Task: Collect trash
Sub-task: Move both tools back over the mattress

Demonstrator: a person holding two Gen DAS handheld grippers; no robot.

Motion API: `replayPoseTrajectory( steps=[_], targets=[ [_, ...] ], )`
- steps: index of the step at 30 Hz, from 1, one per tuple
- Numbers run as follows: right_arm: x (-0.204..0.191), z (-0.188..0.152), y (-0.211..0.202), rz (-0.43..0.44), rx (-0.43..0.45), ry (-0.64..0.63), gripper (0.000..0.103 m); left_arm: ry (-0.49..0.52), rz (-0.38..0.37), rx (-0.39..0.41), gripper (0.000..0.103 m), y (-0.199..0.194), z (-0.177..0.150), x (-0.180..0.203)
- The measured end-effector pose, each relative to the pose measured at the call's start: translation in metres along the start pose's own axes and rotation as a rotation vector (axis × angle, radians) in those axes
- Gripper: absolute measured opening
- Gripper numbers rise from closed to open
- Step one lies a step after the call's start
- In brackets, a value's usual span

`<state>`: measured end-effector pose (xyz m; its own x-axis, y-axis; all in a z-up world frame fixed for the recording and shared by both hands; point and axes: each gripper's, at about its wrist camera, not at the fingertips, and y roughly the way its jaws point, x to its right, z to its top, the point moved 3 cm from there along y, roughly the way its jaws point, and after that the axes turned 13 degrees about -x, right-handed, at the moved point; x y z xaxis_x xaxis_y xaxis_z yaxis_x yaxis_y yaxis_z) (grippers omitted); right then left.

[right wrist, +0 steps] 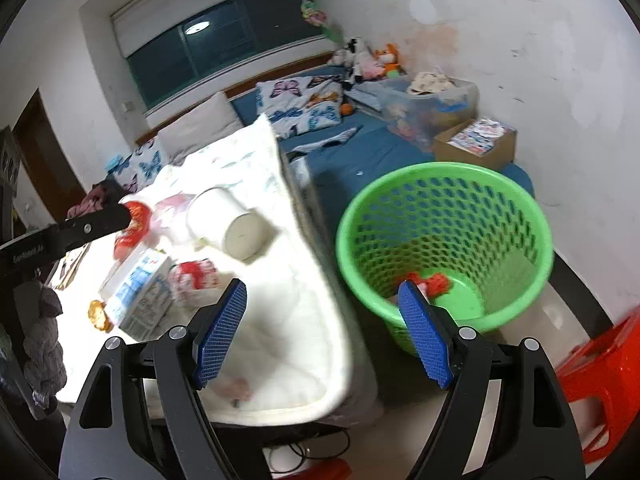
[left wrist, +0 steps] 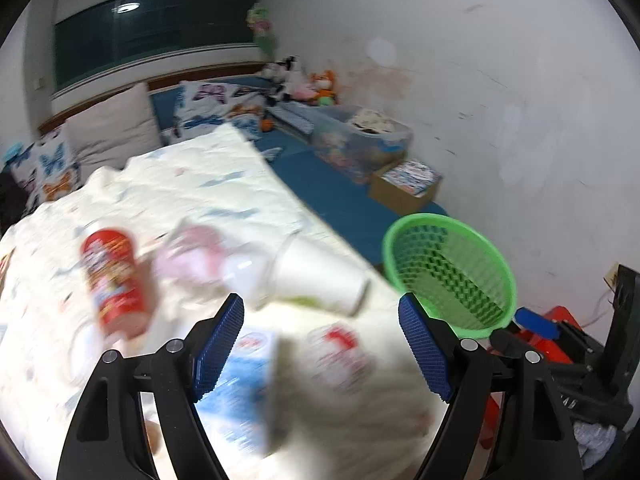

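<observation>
A: What is shown from the left wrist?

B: The left hand-held gripper is spread wide, with nothing held or touched. Beneath it, on the quilt-covered bed, the trash is scattered: a red can toward the bed's left edge, a white paper cup lying on its side near the right edge, and a blue-and-white carton at the near edge. The green basket is seen past the bed's right edge.

A: How is the cup judged to handle?

B: Light and easily crushed; it is best taken across its body with gentle pressure. The carton is judged stiffer, the can slick and likely to roll.

A: And from the right wrist?

B: The right hand-held gripper is likewise spread and empty, hanging between the bed's right edge and the basket. Something red already lies in the basket. The cup and carton are seen on the bed.
</observation>
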<state>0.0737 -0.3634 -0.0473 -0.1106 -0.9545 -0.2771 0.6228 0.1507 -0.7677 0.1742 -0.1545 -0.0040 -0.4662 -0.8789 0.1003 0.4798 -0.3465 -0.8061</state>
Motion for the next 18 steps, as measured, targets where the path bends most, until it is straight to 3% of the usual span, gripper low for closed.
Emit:
replayPoseTrajectory(
  steps=[8,12,18],
  targets=[
    [-0.044,0.001,0.018,0.049,-0.034,-0.071,0.079,-0.13,0.089,-0.007,0.078,-0.021,-0.045,-0.076],
    [-0.06,-0.003,0.025,0.075,-0.052,-0.094,0.079,-0.182,0.14,-0.015,0.087,-0.026,-0.072,-0.11],
    [-0.081,-0.005,0.036,0.104,-0.079,-0.13,0.08,-0.249,0.133,-0.09,0.089,-0.013,-0.098,-0.148]
  ],
)
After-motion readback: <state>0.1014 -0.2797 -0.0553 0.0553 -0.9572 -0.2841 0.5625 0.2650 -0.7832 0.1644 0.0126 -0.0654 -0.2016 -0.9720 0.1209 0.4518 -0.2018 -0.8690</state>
